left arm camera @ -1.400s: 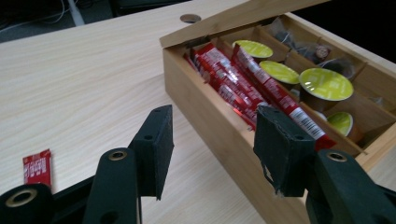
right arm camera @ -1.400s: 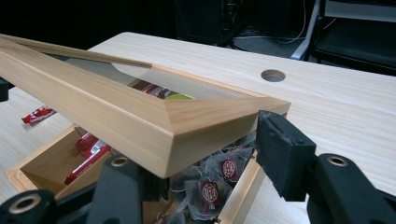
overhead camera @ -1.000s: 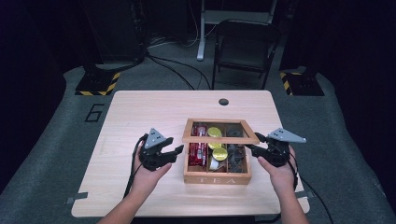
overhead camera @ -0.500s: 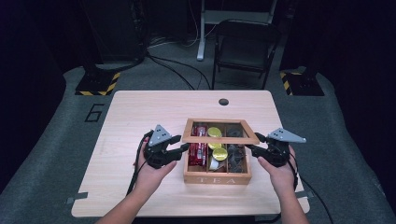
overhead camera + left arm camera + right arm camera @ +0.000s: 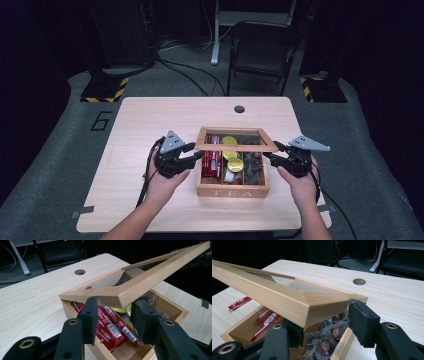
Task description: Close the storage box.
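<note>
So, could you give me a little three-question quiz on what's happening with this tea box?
1. True or false: the glass-paned wooden lid lies shut flat on the light wooden box engraved TEA.
2. In the high view, which compartment holds the red packets? A left, B middle, C right.
3. What is the black right gripper shut on?
Key: 1 false, it is raised; 2 A; 3 the lid's right corner.

High view: above the table's [image 5: 150,120] near side, facing forward-down, distant. Gripper views: close, low, facing inward from opposite ends. Shared: wooden box [image 5: 232,189] [image 5: 172,308] [image 5: 237,332], lid [image 5: 235,146] [image 5: 140,287] [image 5: 287,302].
</note>
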The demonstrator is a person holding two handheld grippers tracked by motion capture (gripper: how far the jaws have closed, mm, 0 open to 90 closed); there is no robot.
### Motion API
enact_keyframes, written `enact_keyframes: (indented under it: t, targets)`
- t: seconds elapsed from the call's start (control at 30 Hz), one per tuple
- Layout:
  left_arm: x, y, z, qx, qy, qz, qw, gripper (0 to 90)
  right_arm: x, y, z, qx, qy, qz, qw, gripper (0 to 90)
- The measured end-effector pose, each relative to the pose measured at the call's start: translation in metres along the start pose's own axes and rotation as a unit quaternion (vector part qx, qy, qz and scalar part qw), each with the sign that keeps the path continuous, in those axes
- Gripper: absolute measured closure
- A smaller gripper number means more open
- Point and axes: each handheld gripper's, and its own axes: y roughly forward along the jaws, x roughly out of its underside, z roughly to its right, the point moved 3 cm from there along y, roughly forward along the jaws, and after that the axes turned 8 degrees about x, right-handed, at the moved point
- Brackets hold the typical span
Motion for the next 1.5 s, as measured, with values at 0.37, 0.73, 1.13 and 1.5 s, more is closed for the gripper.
enact_keyframes:
  t: [0.37,0.73,1.13,1.5]
  targets:
    - [-0.001,0.000,0.000,0.000,0.003,-0.001,1.0000,57.5,-0.005,-0.005,-0.002,0.001,-0.019,-0.005,0.9998,48.2]
    - [0.000,0.000,0.001,0.000,0.006,-0.006,1.0000,57.2,-0.002,-0.013,-0.002,-0.014,-0.013,-0.001,0.9998,48.4]
    - [0.005,0.000,0.002,0.003,0.005,-0.006,1.0000,57.1,0.000,-0.019,-0.004,-0.016,-0.028,-0.003,0.9995,48.8]
    - [0.011,0.001,0.005,0.003,0.008,-0.009,0.9999,57.1,0.005,-0.026,-0.006,-0.024,-0.035,-0.007,0.9991,50.5]
